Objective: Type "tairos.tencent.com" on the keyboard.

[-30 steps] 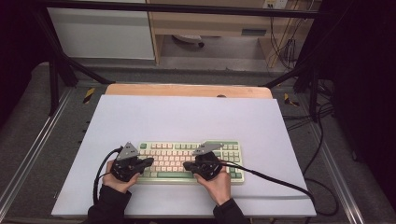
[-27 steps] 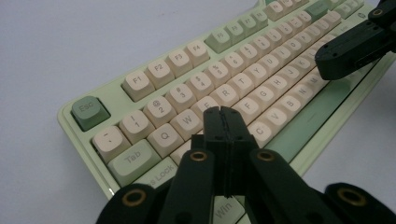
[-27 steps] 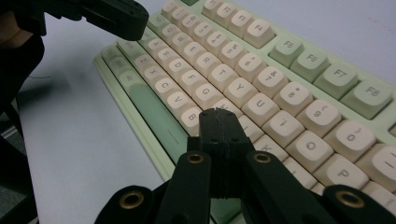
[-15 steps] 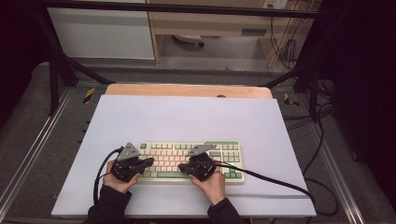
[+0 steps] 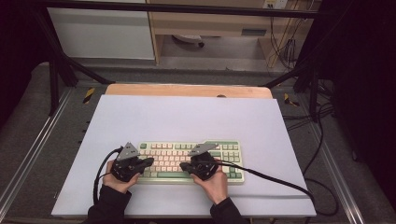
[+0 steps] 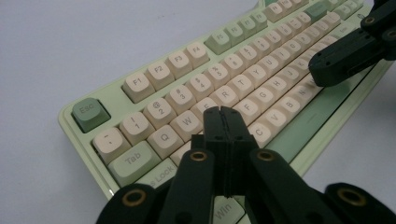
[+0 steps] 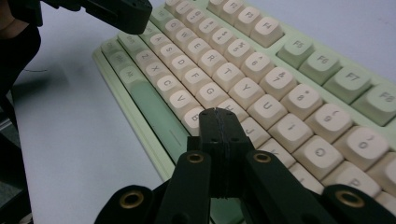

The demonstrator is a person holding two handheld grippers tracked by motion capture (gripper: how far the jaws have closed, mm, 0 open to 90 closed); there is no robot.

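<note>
- Here we hold both grippers over a green and cream keyboard (image 5: 189, 161), which lies near the front edge of the white table (image 5: 187, 116).
- Our left gripper (image 6: 223, 112), jaws pressed together and empty, points at the keys near S and D.
- Our right gripper (image 7: 216, 112), likewise closed on nothing, sits above the keys by the space bar.

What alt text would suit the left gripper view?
The left gripper's shut black fingers hover over the left letter keys of a pale green and cream keyboard on a white table, with the other gripper at upper right.
</note>
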